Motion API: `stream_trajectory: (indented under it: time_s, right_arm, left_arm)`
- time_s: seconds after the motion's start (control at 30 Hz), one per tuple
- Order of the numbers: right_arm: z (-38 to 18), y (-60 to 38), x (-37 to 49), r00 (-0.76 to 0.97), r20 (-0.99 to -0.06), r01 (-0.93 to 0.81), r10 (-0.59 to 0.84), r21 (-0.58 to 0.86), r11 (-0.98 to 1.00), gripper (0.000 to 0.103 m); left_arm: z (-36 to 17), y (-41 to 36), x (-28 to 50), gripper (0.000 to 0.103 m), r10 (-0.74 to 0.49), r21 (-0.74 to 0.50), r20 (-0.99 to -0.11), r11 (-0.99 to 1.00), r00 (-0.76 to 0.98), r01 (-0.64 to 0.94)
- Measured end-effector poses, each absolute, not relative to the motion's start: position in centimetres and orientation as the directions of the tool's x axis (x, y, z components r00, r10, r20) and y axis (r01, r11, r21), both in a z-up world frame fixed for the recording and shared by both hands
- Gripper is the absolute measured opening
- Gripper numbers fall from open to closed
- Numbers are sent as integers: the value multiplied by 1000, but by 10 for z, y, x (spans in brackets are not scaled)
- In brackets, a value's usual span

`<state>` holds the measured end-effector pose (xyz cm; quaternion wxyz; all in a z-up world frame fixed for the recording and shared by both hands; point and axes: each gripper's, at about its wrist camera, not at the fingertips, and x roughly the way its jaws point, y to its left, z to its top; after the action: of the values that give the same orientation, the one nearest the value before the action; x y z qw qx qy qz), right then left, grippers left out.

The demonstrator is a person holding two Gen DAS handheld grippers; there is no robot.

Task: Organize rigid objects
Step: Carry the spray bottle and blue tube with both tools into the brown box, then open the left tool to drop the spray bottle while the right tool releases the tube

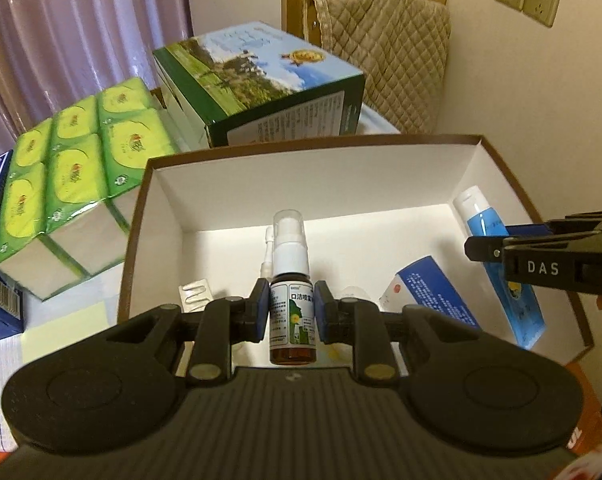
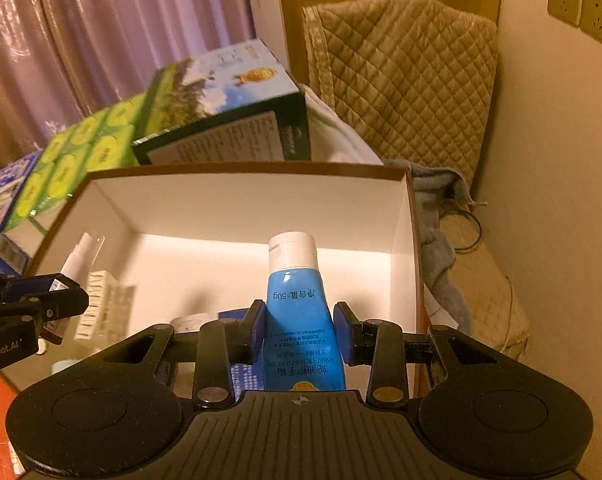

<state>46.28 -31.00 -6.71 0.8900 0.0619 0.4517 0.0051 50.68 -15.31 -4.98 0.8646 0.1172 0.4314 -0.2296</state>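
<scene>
My left gripper (image 1: 292, 309) is shut on a small brown spray bottle (image 1: 292, 320) with a white label and clear cap, held upright over the open white box (image 1: 229, 184) with a brown rim. My right gripper (image 2: 299, 330) is shut on a blue hand-cream tube (image 2: 297, 320) with a white cap, held cap-up over the same box (image 2: 241, 204), toward its right wall. The tube also shows in the left wrist view (image 1: 501, 264), and the right gripper's black finger (image 1: 541, 256) crosses it. The left gripper (image 2: 29, 304) shows at the left of the right wrist view.
In the box lie a blue-and-white carton (image 1: 433, 288), a blister pack (image 1: 195, 294) and a white striped carton (image 2: 97, 304). Beyond the box stand a green tissue pack (image 1: 69, 184) and a green landscape carton (image 1: 261, 84). A quilted chair (image 2: 405, 80) stands behind.
</scene>
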Motion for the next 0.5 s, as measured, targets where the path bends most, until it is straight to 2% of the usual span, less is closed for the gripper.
stream_trajectory:
  time_s: [0.5]
  right_arm:
    - [-82,-313,487,563,-826,64,30,80,995,33]
  left_arm:
    - [-70,-159,534,19,-272,10,-829,867,489,498]
